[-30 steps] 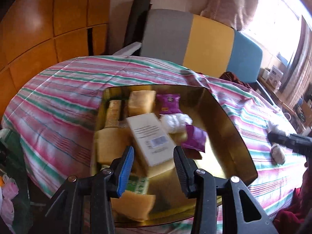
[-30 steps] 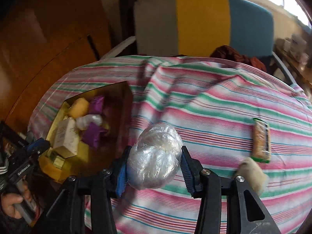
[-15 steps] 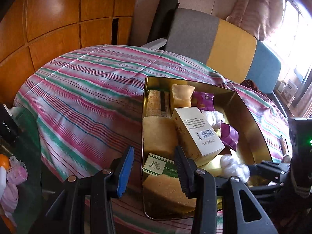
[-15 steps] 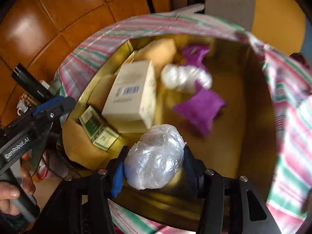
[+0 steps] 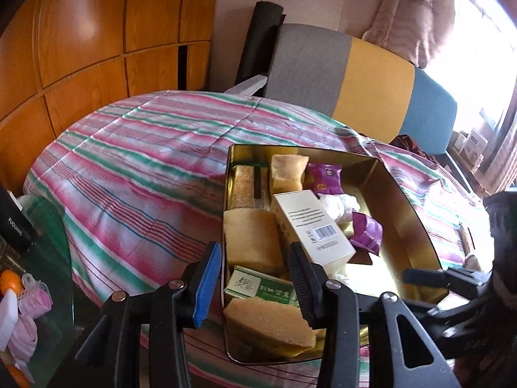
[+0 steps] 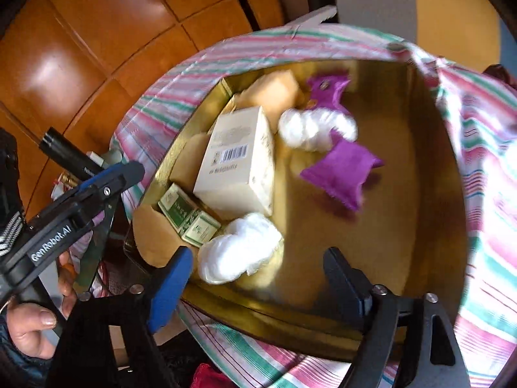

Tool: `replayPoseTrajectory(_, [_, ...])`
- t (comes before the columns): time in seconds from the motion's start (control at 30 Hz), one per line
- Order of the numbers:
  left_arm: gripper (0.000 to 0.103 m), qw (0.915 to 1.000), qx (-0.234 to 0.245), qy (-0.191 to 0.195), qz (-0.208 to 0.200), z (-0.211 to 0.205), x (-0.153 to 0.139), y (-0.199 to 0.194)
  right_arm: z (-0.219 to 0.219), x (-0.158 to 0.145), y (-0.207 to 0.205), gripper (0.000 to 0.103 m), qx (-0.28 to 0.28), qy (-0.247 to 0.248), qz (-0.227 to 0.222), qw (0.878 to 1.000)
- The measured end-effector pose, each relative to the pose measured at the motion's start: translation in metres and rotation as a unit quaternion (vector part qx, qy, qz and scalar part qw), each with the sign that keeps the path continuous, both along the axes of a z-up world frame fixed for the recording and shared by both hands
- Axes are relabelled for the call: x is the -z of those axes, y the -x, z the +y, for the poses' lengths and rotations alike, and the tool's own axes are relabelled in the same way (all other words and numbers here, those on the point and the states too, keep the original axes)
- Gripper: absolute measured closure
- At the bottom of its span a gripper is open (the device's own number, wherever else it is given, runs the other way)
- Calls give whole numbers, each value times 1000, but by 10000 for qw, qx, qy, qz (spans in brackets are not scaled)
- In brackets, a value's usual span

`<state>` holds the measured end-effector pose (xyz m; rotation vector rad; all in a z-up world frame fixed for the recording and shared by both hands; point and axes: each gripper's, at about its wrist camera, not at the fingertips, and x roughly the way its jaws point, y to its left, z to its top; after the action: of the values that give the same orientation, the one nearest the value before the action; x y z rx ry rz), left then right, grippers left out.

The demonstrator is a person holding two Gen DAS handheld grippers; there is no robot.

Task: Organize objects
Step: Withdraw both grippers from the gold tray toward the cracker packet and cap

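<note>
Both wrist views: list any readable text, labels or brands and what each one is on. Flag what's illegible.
"GenRobot.AI": white lettering on the left gripper body, in the right wrist view.
"FUGUANG", roughly, small and only partly legible: on the black object at the left edge of the left wrist view.
Cream box: barcode and print, too small to read.
Green carton: printing blurred, unreadable.
Purple packet: logo too small to read.

A lived-in home room: a striped cloth [image 5: 145,161] covers the desk, with a tricolour sofa [image 5: 355,74], wooden wall panels [image 5: 80,32] and a curtained window [image 5: 420,16] behind.
</note>
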<state>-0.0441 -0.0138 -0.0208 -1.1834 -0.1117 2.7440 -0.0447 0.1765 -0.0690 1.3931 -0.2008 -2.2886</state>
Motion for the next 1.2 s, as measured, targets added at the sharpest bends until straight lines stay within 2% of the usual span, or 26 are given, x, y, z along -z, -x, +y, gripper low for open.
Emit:
replayPoseTrajectory(0.13, [60,9998,171,84,76,11,-5,-4,21,-20,-5,8,283,107,227,9993])
replayPoseTrajectory(0.37, [60,9985,495,197,81,36,-9,-9,80,-48,-15,3,981,-40,594,9934])
replayPoseTrajectory(0.67, [60,9939,1016,411,109,80,-13,-14,194,-52,-36,3,2087,-442,559,9754])
replayPoseTrajectory(0.83, [60,9890,1372,536,102,111,-15,-15,255,-47,-44,0,2462,-801,430,9650])
replayPoseTrajectory(0.93, [60,9849,1606,635,117,132,-16,-18,292,-38,-45,0,2762,-865,310,9567])
replayPoseTrajectory(1.03, [60,9804,1831,719,107,155,-16,-19,329,-25,-50,0,3182,-626,260,9456])
replayPoseTrajectory(1.13, [60,9759,2050,744,53,177,-14,-21,366,-5,-60,0,3842,-53,16,9232])
replayPoseTrajectory(1.2, [60,9732,2172,756,-24,193,-11,-20,379,-5,-63,0,4082,56,-19,9129])
